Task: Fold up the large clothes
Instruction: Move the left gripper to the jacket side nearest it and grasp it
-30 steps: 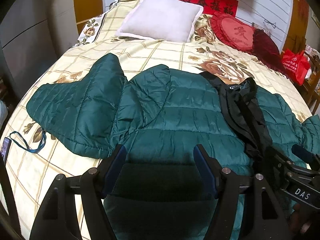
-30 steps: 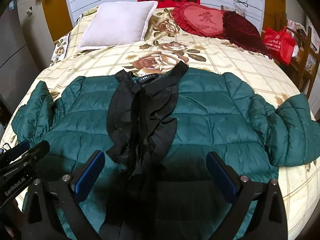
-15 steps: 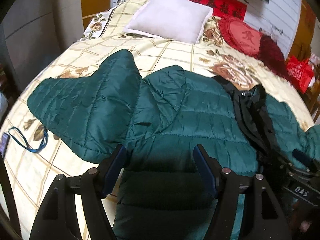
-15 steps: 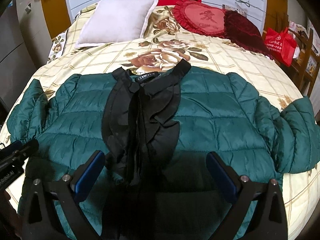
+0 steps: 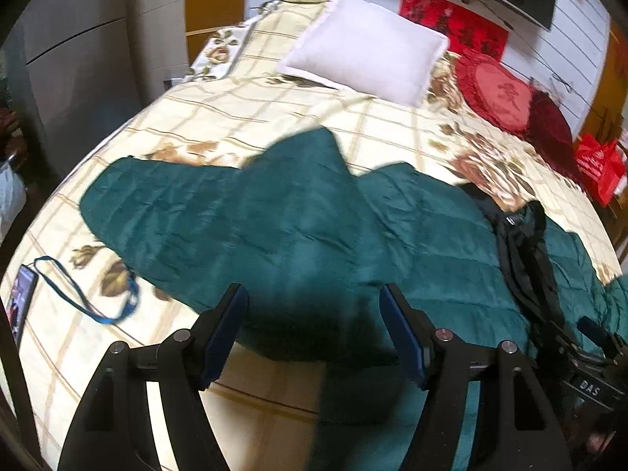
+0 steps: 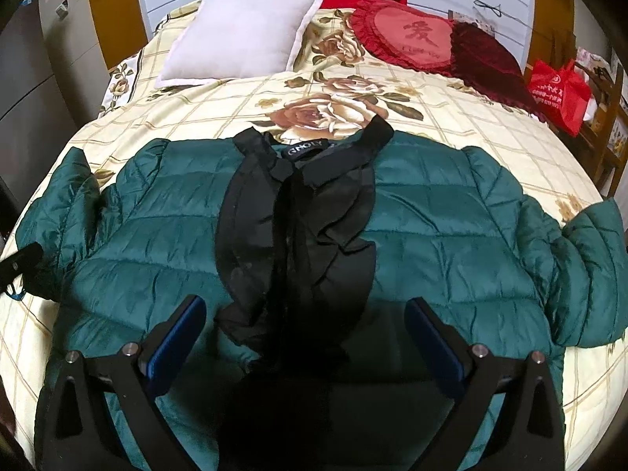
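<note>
A dark green quilted jacket [image 6: 431, 219] lies spread flat on the bed, its black lining and collar [image 6: 298, 212] open down the middle. Its left sleeve [image 5: 204, 212] stretches out toward the bed's left side; the right sleeve [image 6: 588, 271] bends at the right edge. My left gripper [image 5: 314, 325] is open and empty, hovering over the jacket's lower left body beside that sleeve. My right gripper [image 6: 306, 341] is open and empty above the jacket's lower middle, over the black lining. The right gripper also shows in the left wrist view [image 5: 588, 369].
The bed has a cream floral quilt [image 6: 353, 90]. A white pillow [image 6: 243, 35] and red heart cushions [image 6: 416, 35] lie at the head. A phone with a blue lanyard [image 5: 23, 298] lies at the left edge. A red bag [image 6: 557, 94] stands on the right.
My left gripper has swung left, bringing the left sleeve and bare quilt into view. My right gripper has drifted slightly back and up. The jacket has not moved.
</note>
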`<action>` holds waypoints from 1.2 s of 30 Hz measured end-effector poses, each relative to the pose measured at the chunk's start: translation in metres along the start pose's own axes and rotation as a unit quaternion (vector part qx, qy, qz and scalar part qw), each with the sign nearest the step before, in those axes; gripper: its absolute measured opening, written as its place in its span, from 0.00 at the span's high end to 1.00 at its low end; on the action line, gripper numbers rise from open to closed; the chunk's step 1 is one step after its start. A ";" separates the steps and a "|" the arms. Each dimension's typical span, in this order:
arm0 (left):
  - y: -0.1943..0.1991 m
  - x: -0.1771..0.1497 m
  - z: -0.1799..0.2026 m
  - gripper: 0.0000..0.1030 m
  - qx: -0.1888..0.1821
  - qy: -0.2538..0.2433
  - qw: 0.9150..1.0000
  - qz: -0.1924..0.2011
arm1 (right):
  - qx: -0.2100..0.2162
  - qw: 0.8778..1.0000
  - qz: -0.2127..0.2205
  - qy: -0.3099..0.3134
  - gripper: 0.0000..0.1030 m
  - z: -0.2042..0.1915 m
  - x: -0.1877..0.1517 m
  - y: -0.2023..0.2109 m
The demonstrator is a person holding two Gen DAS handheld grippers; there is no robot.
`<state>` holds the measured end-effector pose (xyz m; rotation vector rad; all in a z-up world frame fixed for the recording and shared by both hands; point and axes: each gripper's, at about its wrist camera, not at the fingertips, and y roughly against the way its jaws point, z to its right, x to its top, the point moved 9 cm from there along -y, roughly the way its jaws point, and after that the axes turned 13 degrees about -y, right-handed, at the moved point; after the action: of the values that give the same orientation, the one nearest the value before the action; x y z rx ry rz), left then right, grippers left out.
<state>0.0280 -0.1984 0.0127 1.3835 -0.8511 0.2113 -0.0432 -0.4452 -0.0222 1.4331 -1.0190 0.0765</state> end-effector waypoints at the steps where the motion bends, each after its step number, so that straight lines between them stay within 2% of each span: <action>1: 0.000 0.001 -0.008 0.60 0.003 0.005 1.000 0.001 | 0.000 1.000 0.000 0.001 0.00 0.000 0.000 0.000; 6: -0.002 0.007 -0.051 0.60 0.025 0.037 0.999 -0.002 | -0.001 1.000 -0.002 0.002 0.00 -0.001 0.000 -0.001; 11: -0.005 0.009 -0.085 0.60 0.057 0.044 0.997 -0.003 | -0.001 1.000 -0.003 0.005 0.00 -0.004 -0.001 -0.003; 17: -0.013 0.007 -0.120 0.60 0.076 0.057 0.995 -0.010 | -0.003 1.000 -0.002 0.008 0.00 -0.004 0.000 -0.003; 20: -0.019 0.005 -0.137 0.60 0.075 0.068 0.995 -0.020 | -0.002 1.000 -0.002 0.007 0.00 -0.004 0.000 -0.003; 27: -0.036 -0.005 -0.193 0.60 0.033 0.165 0.986 -0.020 | -0.004 1.000 -0.008 0.007 0.00 -0.002 0.000 -0.007; 36: -0.057 -0.016 -0.253 0.60 0.065 0.213 0.974 -0.028 | -0.003 1.000 -0.010 0.023 0.00 -0.007 -0.001 -0.008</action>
<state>0.1525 0.0253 -0.0292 1.4128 -0.4452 0.5085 -0.0354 -0.4409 -0.0280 1.4302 -0.9656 0.0924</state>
